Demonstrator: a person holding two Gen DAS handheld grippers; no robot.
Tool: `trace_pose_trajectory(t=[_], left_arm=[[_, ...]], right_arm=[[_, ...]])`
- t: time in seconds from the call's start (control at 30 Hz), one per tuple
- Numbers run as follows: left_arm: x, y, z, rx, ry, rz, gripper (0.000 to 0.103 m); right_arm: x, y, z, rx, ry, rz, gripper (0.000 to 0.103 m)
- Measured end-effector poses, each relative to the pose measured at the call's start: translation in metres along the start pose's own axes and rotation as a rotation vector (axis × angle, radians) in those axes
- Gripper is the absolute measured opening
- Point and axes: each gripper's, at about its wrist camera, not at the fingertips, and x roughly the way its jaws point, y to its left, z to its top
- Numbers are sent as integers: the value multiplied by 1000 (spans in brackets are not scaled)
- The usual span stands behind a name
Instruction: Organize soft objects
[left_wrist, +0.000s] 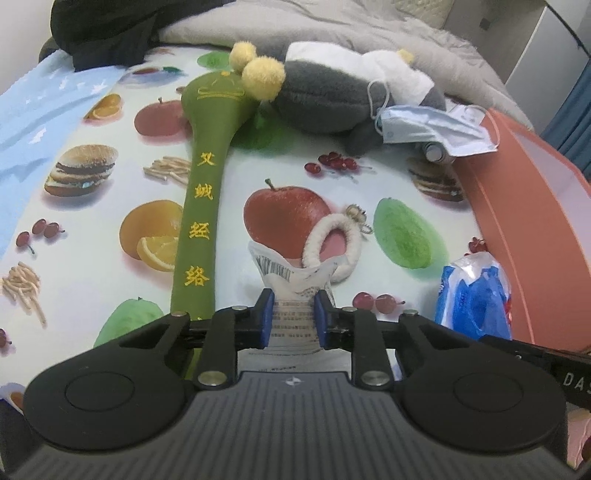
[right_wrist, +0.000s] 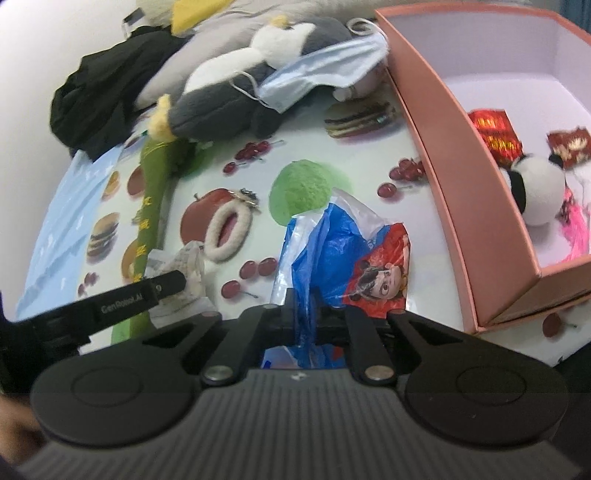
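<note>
1. Left wrist view: your left gripper (left_wrist: 294, 314) is clamped on a crumpled white printed packet (left_wrist: 293, 291), the blue pads pressing it from both sides. The packet rises from between the jaws over the fruit-and-burger printed sheet (left_wrist: 92, 236).
2. Just past the packet lies a white fluffy hair tie (left_wrist: 334, 240), resting on the printed red apple and touching the packet's upper edge.
3. To the left, a long green plush mallet (left_wrist: 201, 192) with yellow embroidered characters runs away from you, its two yellow pompoms (left_wrist: 258, 72) against a grey-and-white plush toy (left_wrist: 332, 96).
4. A light blue face mask (left_wrist: 432, 129) drapes over the plush's right end, beside the pink box (left_wrist: 517, 221). A blue-and-white plastic bag (left_wrist: 472, 299) sits near the box's wall, at your lower right.
5. Right wrist view: your right gripper (right_wrist: 303, 314) is closed on the blue-and-white plastic bag (right_wrist: 325, 251), which bunches between the fingers and spreads forward, showing a red cartoon print.
6. The pink box (right_wrist: 461, 177) stands open just right of the bag. Inside it are a black-and-white panda plush (right_wrist: 535, 192), two red-and-gold packets (right_wrist: 496, 134) and something pink (right_wrist: 576, 229).
7. At the left of this view, your left gripper (right_wrist: 184, 282) holds the white packet (right_wrist: 184, 269), with the hair tie (right_wrist: 225, 232) just beyond.
8. Farther back, the mask (right_wrist: 325, 70) lies across the grey plush (right_wrist: 236, 99), and a black garment (right_wrist: 96, 107) lies bunched up at the far left.
</note>
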Motion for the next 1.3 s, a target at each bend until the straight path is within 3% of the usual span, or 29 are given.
trace_pose_trajectory(t=[0.43,0.77,1.07,1.3], left_arm=[[-48,2,0,-6,-58,-54,26],[-99,-15,34,33,-141,-144,26],[-140,-66,89,129,-223,-257,26],[-148,-129,123,176,-218,-378,26]], right_arm=[[-36,9,2,-67,-48,42,9],[-79,22,24,-152,-135,78,9],[-135,17,67,-197,-273,69,9],[-172,-14,108,-202,-351,-7,9]])
